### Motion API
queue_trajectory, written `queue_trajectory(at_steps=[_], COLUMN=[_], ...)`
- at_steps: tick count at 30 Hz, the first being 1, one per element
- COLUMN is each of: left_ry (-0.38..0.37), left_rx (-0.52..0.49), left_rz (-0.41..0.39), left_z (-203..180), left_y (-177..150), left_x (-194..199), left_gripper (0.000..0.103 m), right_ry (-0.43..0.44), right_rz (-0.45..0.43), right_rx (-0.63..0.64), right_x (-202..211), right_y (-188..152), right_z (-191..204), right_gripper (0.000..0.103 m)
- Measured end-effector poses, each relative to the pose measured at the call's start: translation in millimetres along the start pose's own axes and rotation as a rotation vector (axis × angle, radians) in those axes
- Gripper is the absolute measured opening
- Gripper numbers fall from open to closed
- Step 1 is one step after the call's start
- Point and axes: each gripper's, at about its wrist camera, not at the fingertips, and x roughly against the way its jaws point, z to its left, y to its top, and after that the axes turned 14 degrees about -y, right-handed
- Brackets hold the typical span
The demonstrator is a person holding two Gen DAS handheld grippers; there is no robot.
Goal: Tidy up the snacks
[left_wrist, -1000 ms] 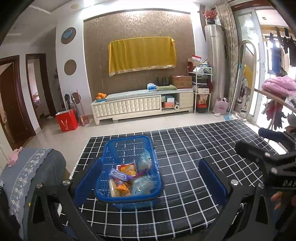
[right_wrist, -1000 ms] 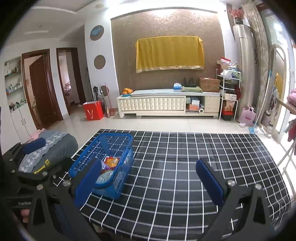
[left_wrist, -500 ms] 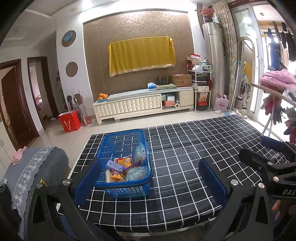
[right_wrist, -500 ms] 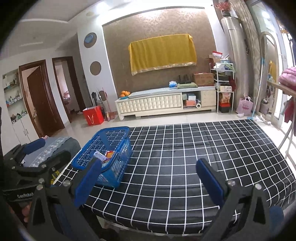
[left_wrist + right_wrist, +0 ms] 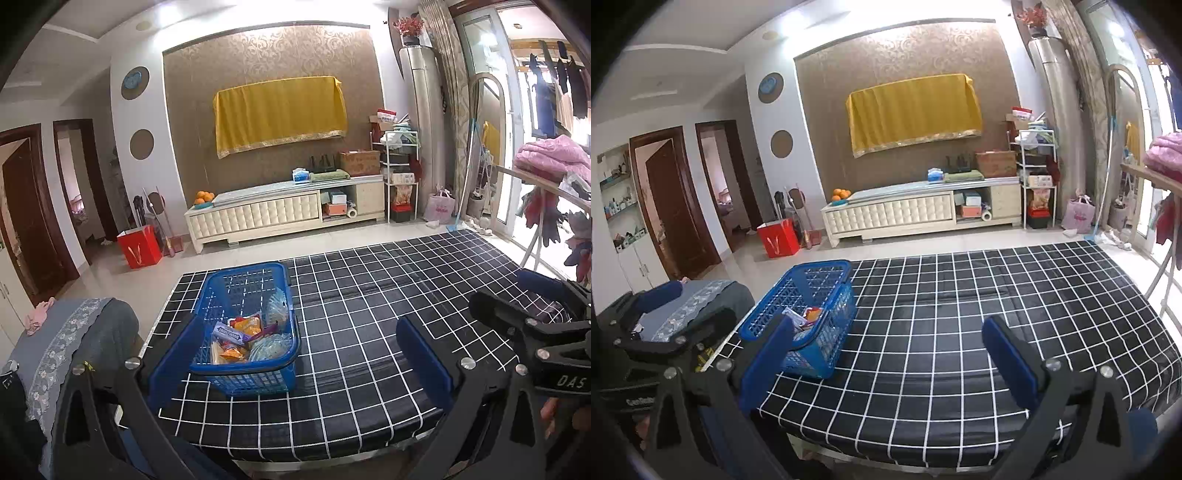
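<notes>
Both your grippers, left [image 5: 299,354] and right [image 5: 886,350], gape empty near the basket [image 5: 243,380], its snacks [image 5: 243,336] half hidden.

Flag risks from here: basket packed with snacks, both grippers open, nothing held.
1. The blue basket sits near the left edge of the checked table; a push from the left gripper could slide it off.
2. The snack packets lie heaped and overlapping, so a grasp may drag out neighbours.
3. The right gripper views the basket obliquely, so its wall hides most of the contents.
</notes>
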Motion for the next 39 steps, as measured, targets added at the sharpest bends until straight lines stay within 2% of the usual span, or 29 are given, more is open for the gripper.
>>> queue_trajectory(at_steps=[7, 20, 39], left_ry=[-0.038, -0.058, -0.055], left_rx=[-0.015, 0.005, 0.003], left_rz=[0.012, 0.011, 0.016], left_z=[1.2, 3.7, 4.2], left_y=[-2.7, -4.4, -5.1], left_x=[5.9, 10.9, 14.5], left_gripper=[0.103, 0.103, 0.103], right_ry=[0.023, 0.031, 0.048], right_rz=[0.005, -0.004, 0.008], right_rx=[0.006, 0.011, 0.007], right_x=[2.5, 9.6, 8.4], right_y=[-2.4, 1.0, 3.9], right_z=[2.5, 5.7, 9.0], right_gripper=[0.103, 0.103, 0.103])
